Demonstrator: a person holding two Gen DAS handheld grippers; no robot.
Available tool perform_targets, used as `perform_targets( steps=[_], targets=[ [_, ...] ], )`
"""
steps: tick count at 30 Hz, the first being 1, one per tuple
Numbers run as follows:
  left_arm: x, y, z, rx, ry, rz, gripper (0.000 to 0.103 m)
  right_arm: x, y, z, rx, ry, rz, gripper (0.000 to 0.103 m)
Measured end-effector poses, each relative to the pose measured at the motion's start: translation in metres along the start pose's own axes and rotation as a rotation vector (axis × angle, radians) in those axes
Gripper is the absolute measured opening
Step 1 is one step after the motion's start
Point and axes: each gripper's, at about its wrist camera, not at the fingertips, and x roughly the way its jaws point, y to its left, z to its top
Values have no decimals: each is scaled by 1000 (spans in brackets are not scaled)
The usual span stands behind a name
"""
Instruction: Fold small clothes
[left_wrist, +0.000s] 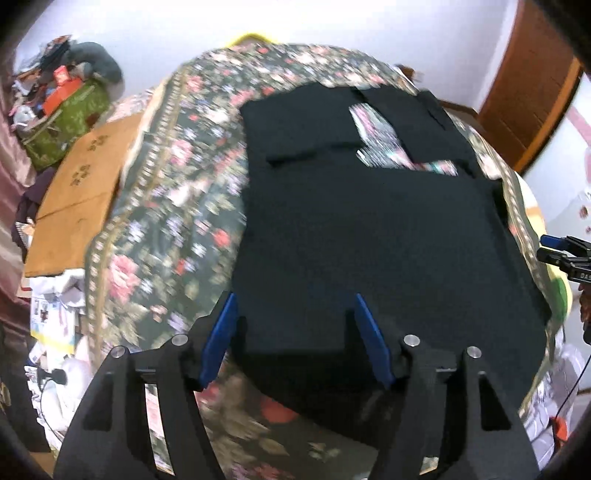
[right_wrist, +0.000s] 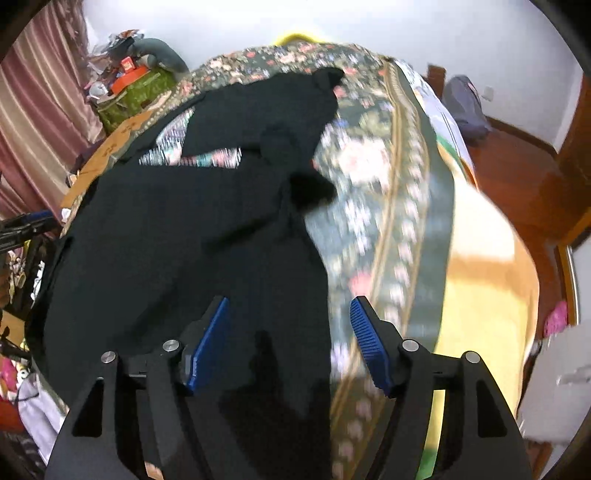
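Black shirt (left_wrist: 369, 229) lies spread flat on my floral bedspread (left_wrist: 177, 206), its sleeves folded in toward the far end so that a strip of the flowered cloth shows between them. My left gripper (left_wrist: 295, 339) hovers over the near hem with its blue pads (left_wrist: 219, 343) spread wide and nothing between them. My right gripper (right_wrist: 291, 343) hangs over the shirt's right edge, also spread wide and empty; its left pad sits over black fabric, its right pad over the bedspread. From the left camera I see the right gripper's tip at the far right edge. A cardboard sheet (left_wrist: 81, 192) lies beside the bed, with a green bag (left_wrist: 66, 122) behind it.
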Motion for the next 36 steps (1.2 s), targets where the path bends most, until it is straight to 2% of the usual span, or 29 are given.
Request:
perform_targets(
  steps=[4, 9, 12, 14, 16, 17, 20, 22, 23, 28, 36],
  targets=[
    [12, -20, -10, 40, 34, -31, 65, 1, -7, -25, 61, 43, 13, 64],
    [16, -32, -14, 63, 3, -35, 63, 2, -17, -50, 101, 76, 15, 64],
    [16, -34, -16, 57, 3, -82, 46, 4, -22, -59, 123, 84, 30, 64],
    [14, -38, -18, 71, -9, -84, 40, 3, -19, -62, 115, 95, 43, 63],
    [12, -42, -20, 87, -19, -84, 28, 1, -15, -65, 94, 105, 55, 58],
    [12, -43, -21, 94, -24, -84, 24, 2, -12, -67, 86, 110, 60, 52],
    [11, -48, -22, 103, -36, -72, 15, 5, -6, -70, 80, 109, 88, 31],
    [10, -48, -21, 95, -41, -63, 10, 6, -3, -68, 68, 105, 80, 10],
    [9, -47, -21, 89, -46, -57, 9, 6, -1, -66, 54, 101, 63, 6],
    [-7, -35, -14, 64, -109, -17, 7, -9, 3, -51, 22, 21, 49, 4],
    [-40, -10, 13, -7, -228, 30, 7, -49, 10, -1, -28, -144, 39, 4]
  ],
)
